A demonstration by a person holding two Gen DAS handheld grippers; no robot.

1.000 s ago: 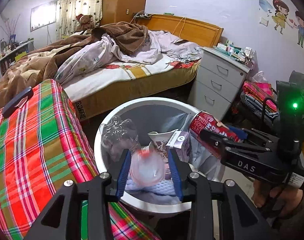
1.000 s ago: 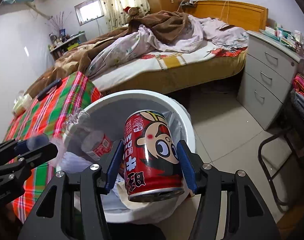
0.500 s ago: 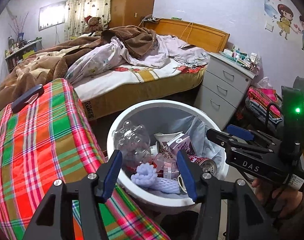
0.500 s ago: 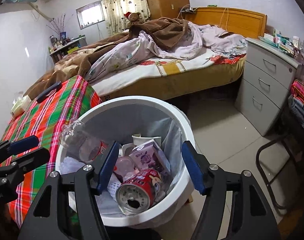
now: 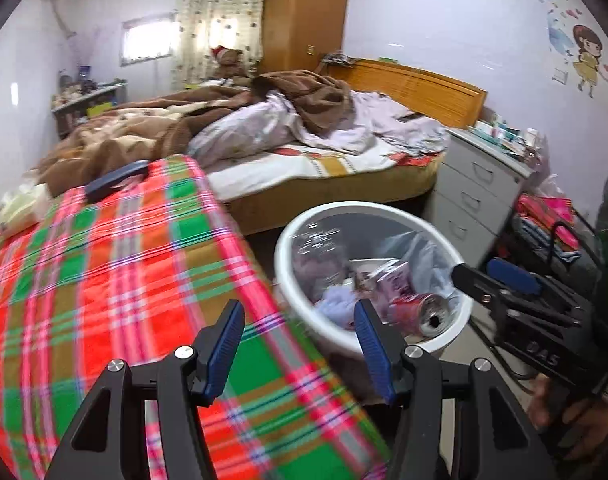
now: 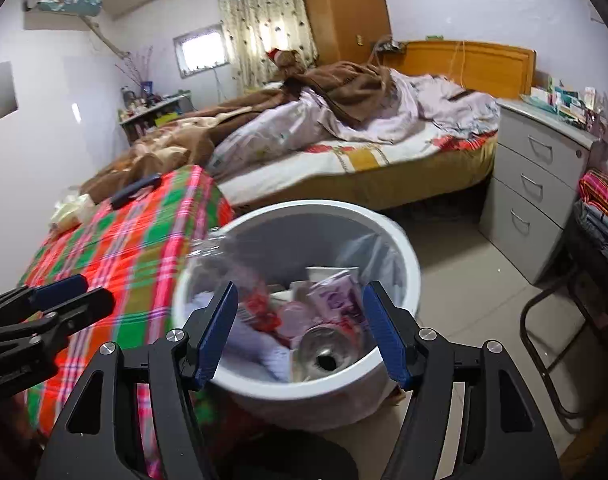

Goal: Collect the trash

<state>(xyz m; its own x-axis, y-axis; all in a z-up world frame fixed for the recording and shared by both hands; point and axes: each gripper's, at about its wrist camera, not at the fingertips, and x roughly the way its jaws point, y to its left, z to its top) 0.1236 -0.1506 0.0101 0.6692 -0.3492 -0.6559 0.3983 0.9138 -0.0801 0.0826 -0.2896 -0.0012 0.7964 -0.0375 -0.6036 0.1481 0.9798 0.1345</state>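
Red can [image 6: 324, 344] on its side atop the trash inside the white bin [image 6: 408, 264], open end toward the camera, beside a purple carton [image 6: 338, 300] and a clear plastic bottle [image 6: 215, 252]. Directly ahead of the right gripper [image 6: 299, 332], between its spread blue pads, untouched. Right gripper wide open, empty. Left gripper [image 5: 297, 344] also wide open, empty, over the edge of the plaid cloth [image 5: 103, 272], with the bin just right of it. Unmade bed [image 6: 344, 136] beyond.

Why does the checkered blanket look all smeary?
Left wrist view: the checkered blanket is streaked with motion blur, and so are the bin contents. Right wrist view: similar smear on the blanket; the far bed stays fairly sharp. Both views are fisheye-bent.
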